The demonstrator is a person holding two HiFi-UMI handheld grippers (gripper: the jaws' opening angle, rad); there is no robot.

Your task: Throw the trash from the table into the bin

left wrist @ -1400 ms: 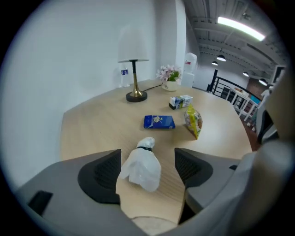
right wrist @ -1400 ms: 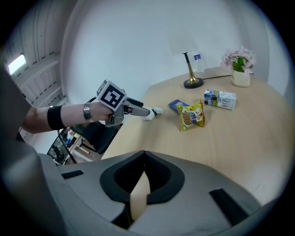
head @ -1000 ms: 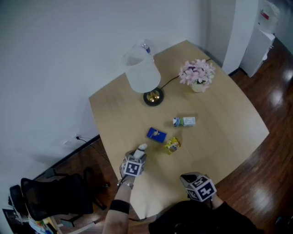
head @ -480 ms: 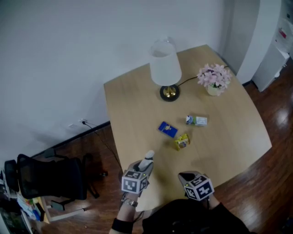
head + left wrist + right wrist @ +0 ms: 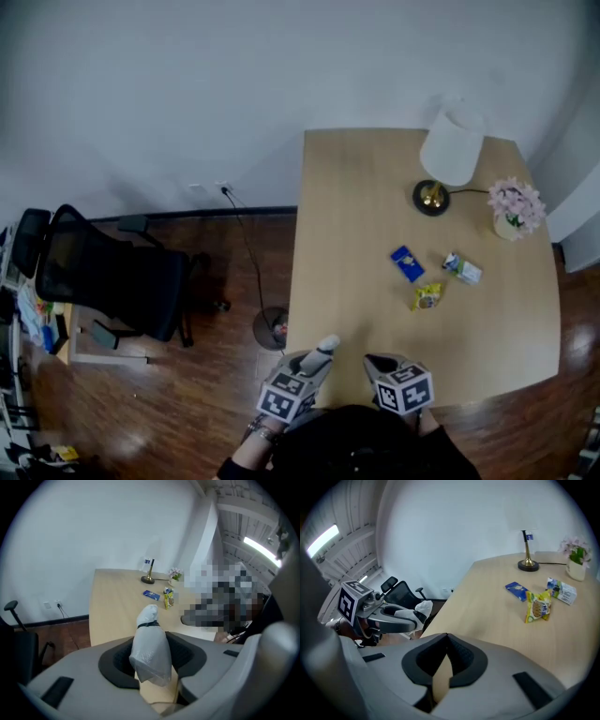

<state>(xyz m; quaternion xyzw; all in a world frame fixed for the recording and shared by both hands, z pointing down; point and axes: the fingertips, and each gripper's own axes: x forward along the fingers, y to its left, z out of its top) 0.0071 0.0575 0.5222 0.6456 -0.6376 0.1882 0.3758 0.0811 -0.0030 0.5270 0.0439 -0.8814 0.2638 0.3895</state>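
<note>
My left gripper (image 5: 298, 378) is shut on a white tied plastic bag (image 5: 150, 641); its knotted top (image 5: 324, 346) sticks out past the jaws above the table's near left corner. The jaws have just been closing, with the bag between them. My right gripper (image 5: 397, 379) hangs beside it over the near edge, pads together with nothing in them (image 5: 446, 637). On the wooden table (image 5: 356, 234) lie a blue packet (image 5: 407, 263), a yellow snack packet (image 5: 427, 297) and a white-green carton (image 5: 463, 270). The right gripper view also shows the left gripper (image 5: 401, 620) with the bag (image 5: 423, 607).
A white-shaded lamp (image 5: 450, 150) and a pot of pink flowers (image 5: 515, 208) stand at the table's far right. On the wooden floor to the left are a black office chair (image 5: 112, 277) and a small round dark thing (image 5: 272, 328) with a cable from the wall.
Both grippers have drawn back from the middle of the table to its near edge, the left one lifting the bag. The view has swung left, so floor and chair now show.
</note>
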